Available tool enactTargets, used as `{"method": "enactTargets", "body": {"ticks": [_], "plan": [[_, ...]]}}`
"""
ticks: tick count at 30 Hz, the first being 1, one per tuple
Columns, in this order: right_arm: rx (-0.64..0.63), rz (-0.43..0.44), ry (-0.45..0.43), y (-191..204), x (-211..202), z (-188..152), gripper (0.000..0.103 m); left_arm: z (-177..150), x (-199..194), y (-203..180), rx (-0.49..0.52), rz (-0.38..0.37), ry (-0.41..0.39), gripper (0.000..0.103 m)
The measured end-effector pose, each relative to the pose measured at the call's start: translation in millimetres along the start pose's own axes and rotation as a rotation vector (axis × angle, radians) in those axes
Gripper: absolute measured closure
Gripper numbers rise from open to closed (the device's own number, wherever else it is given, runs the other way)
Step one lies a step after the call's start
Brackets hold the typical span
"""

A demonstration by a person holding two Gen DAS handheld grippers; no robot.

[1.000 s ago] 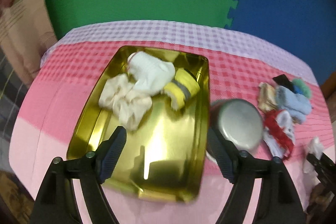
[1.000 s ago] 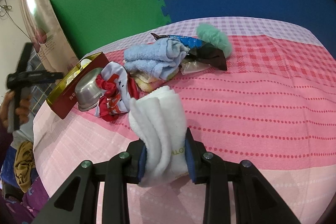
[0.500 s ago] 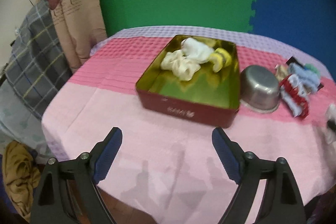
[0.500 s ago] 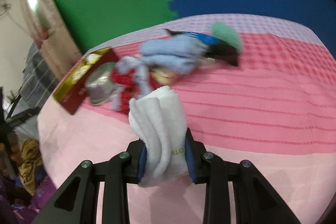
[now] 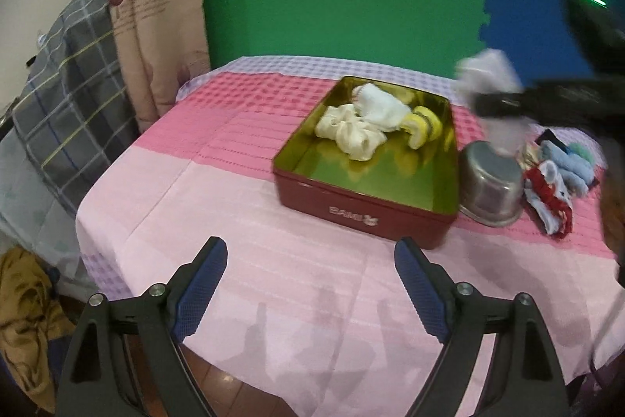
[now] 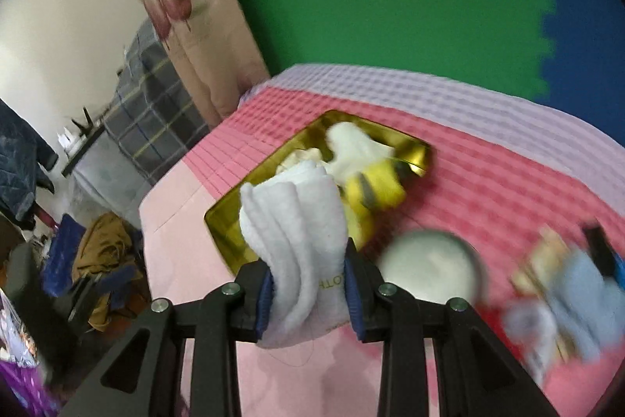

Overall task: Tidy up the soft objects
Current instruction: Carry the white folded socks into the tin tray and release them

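While pinched between the pads of the right gripper [image 6: 306,294], the folded white terry cloth [image 6: 297,233] now hangs above the near-right part of the gold-lined red rectangular tin [image 5: 363,212], having come over from the table's right side w/ the loose pile. Tin already holds a cream cloth [image 5: 351,135], white sock [image 5: 381,106] & yellow sock [image 5: 424,129] at its far end. Upturned steel bowl [image 5: 492,188] sits just beside tin's right wall. Left gripper [image 5: 310,292] empty, jaws just widened and spread, pulled back to table's near edge. Judgement: drop into tin is next; pile at right not yet sorted.
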State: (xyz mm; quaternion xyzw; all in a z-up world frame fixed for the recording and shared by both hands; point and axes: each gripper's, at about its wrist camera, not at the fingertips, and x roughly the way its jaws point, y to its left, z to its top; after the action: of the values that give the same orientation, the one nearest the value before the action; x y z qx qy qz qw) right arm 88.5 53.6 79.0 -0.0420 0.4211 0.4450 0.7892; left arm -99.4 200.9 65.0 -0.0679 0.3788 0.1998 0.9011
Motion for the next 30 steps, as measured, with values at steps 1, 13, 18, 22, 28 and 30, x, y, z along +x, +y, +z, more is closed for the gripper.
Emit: {"method": "enactTargets", "body": {"ticks": [1,13,18,22,28,30], "plan": [[-0.002,-0.003,0.023,4.7,19.5,13.2,0.072,0.4,1.1,3.1,-0.005,0.004,0.001,0.018],[0.107,-0.083,0.120,18.3,143.2,69.5,0.072,2.8,12.9,16.6,-0.005,0.008,0.040,0.017],[0.167,-0.116,0.109,9.6,160.4,76.0,0.071,3.1,15.5,19.4,-0.012,0.004,0.051,0.017],[0.183,-0.124,0.085,5.3,164.2,77.7,0.065,2.9,16.8,20.0,-0.014,0.000,0.061,0.017],[0.207,-0.134,0.040,1.3,148.7,80.3,0.051,1.7,15.8,15.3,0.002,0.001,0.063,0.017],[0.202,-0.117,0.019,1.2,137.8,80.9,0.049,1.6,16.0,12.4,0.013,0.007,0.062,0.017]]}}
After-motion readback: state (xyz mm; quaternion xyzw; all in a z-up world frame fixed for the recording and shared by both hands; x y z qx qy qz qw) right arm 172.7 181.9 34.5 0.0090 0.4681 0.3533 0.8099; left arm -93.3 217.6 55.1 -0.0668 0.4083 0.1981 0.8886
